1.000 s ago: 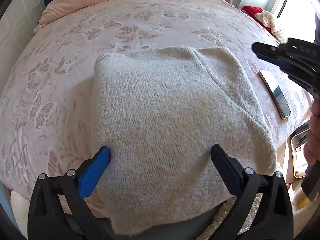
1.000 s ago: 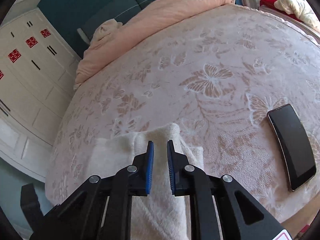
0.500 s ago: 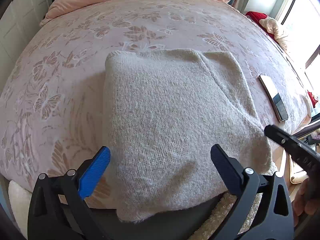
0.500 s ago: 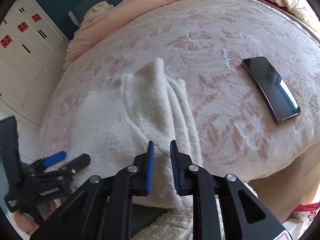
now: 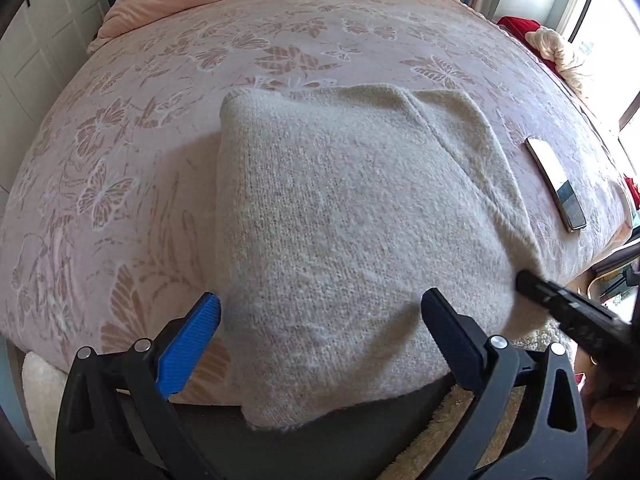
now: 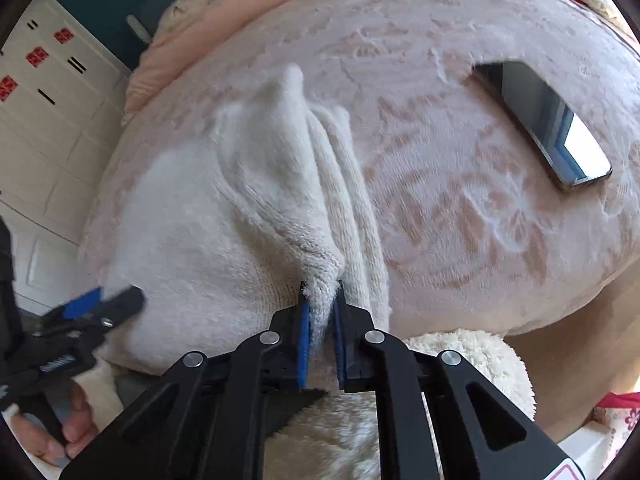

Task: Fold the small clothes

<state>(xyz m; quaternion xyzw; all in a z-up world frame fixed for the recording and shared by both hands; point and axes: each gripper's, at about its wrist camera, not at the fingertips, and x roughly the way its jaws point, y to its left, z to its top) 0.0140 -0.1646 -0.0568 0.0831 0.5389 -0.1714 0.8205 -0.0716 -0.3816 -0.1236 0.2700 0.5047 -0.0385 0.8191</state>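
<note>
Black tongs (image 6: 320, 308) with blue ribbed pads (image 5: 188, 352) and silver rivets.

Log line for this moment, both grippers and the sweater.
left gripper: open, over sweater | right gripper: just closed, pinching sweater's near right corner | phone: beside it on bed

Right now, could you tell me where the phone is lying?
The phone lies flat on the butterfly bedspread, upper right in the right wrist view, clear to the right of the cream sweater, near the bed's right edge.
</note>
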